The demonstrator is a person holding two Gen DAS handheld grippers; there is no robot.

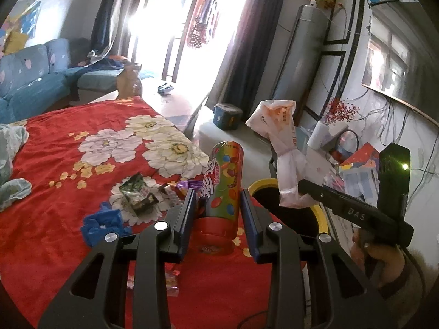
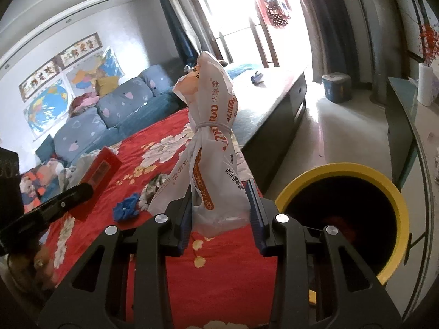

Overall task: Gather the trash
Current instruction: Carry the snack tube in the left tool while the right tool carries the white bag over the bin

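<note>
Step in hand: both tools loaded; judged to be the carry toward the bin, with the drop not yet made.
Left tool (image 1: 218,201): closed part-way onto the candy tube (image 1: 223,181), fingers against its two sides near the red cap end; the tube points away from the camera, above the bed.
Right tool (image 2: 221,203): narrowed on the lower part of the plastic bag (image 2: 211,139), which stands up between the fingers; held near the bin's rim, not yet over the opening.
Bin (image 2: 395,192): round, yellow rim, dark interior, standing just beside the bed's edge; something reddish lies inside, too dim to name.
Next move: judged to call for bringing the bag over the bin mouth and opening the fingers, the tube after it; the bag is light and floppy and may catch on a finger.
Candy tube: rigid cylinder, glossy printed wrap of coloured sweets, red cap.
Plastic bag: thin, crinkled, white with orange print, cinched at the middle by a pale band.
Bed cover (image 1: 60,170): red cloth with large white flowers.
Left on the bed: crumpled blue glove (image 1: 103,223), small wrappers (image 1: 140,194).
</note>
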